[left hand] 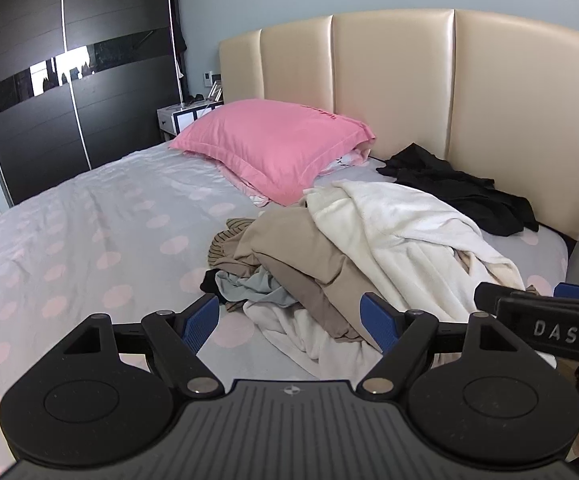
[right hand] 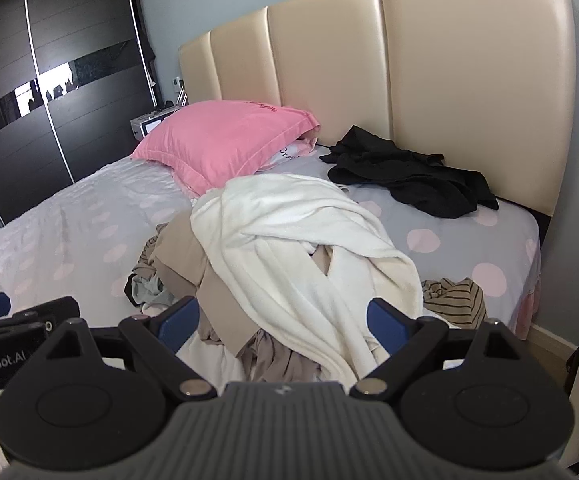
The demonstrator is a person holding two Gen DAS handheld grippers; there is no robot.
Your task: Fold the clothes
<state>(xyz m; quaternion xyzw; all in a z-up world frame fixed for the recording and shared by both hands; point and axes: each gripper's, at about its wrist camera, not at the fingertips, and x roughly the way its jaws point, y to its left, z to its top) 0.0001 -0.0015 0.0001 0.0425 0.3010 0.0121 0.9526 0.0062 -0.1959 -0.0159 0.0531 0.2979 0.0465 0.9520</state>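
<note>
Above the heaped clothes, both grippers hover wide apart, empty

Pink pillow, beige headboard, grey sheet with pale pink dots, white robe, tan garment, black garment, striped top.

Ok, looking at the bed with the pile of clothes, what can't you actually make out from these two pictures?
- Left wrist view: the grey-blue garment and a black item sit under the beige garment, so their kind stays unknown.
- Right wrist view: the striped garment is partly covered by the white robe.
- Both views: the pink pillow hides most of the pillow beneath; its print is unreadable.
- Nightstand items: too small.
</note>
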